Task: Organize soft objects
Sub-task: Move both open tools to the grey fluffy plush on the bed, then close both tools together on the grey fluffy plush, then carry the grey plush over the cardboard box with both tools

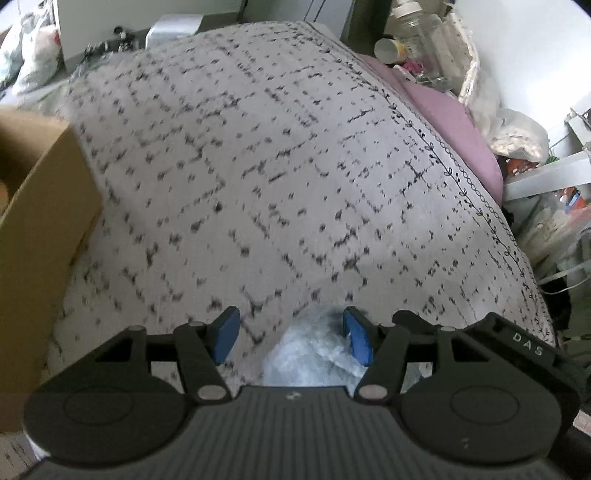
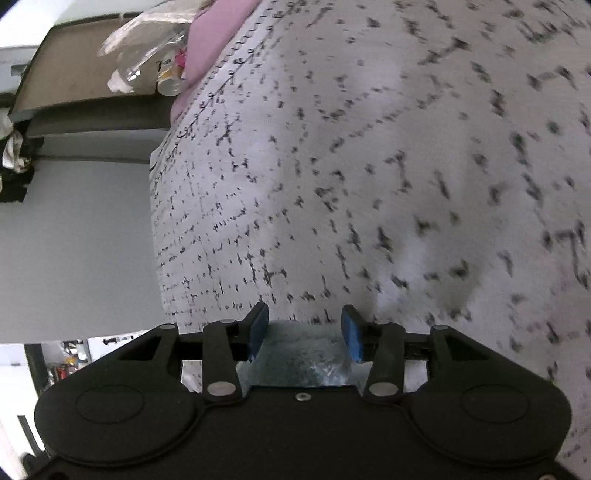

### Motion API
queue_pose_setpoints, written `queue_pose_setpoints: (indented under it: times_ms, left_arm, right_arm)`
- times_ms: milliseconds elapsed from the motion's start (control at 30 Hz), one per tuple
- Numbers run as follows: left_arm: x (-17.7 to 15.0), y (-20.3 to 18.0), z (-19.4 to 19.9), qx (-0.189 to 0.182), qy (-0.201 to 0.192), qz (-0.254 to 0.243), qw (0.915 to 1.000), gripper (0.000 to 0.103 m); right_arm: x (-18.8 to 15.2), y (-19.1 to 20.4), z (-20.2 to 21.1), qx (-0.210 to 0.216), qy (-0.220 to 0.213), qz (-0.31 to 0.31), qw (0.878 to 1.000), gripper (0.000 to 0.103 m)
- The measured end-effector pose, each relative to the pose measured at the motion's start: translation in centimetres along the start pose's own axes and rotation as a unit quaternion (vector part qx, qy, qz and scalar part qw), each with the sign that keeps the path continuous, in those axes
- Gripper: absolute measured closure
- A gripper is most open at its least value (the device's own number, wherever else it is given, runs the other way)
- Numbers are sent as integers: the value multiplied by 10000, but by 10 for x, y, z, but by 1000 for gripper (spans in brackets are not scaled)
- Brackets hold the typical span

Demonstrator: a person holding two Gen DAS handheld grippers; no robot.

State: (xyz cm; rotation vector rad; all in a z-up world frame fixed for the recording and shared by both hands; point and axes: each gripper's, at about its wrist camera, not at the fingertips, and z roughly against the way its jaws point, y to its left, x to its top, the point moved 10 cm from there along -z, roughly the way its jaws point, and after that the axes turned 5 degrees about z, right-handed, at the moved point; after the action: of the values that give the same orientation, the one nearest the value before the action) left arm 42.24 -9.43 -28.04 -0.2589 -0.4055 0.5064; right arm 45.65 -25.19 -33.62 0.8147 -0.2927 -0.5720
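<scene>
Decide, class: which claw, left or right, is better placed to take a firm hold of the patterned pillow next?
Right, probably. The right claw has the patterned pillow edge filling the gap between its pads. The left claw stands wider, with pillow only partly between its pads.

Soft, even daylight in both views, no hard shadows. The dotted blanket smears with motion blur, worst toward the right in the right wrist view. Fisheye bending curves every edge, with dark corners. Faint glare on the bottle.
</scene>
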Motion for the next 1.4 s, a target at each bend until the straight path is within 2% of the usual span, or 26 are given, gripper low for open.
queue_pose_setpoints:
  times_ms: [67,133,233,300,400,633,733,800,1133,1400]
  left_arm:
    - [-8,3,4,-48,-3,21,10000,42]
    - [-17,6,6,-111,26,94,9999,47]
    - [-25,8,9,-246,34,235,9994,58]
    - [-28,6,12,-332,24,223,9992,73]
    - [-32,4,16,-399,17,292,9988,79]
    - [-36,8,32,-558,-67,344,9978,82]
    - [-37,12,36,-595,-75,345,9976,83]
    - [-36,16,38,-585,-124,328,9977,83]
    - [-20,46,71,-625,-473,511,9956,84]
    - [-2,69,98,-665,-743,552,9935,83]
  right_arm:
    - [-3,-3,7,44,-24,-64,10000,58]
    - [-6,-4,15,-20,-118,38,9999,57]
    - [-16,-3,22,-19,-114,139,9998,52]
    - [-24,-4,27,-45,-120,217,9997,47]
    - [-36,-8,30,-130,-114,233,9996,45]
    - [-55,-2,38,-160,-122,394,9990,43]
    - [-62,9,35,-48,-181,698,9974,72]
    - [-65,13,34,-47,-231,814,9964,75]
    - [-92,55,31,290,-242,1580,9867,76]
    - [-115,86,29,542,-200,1956,9790,77]
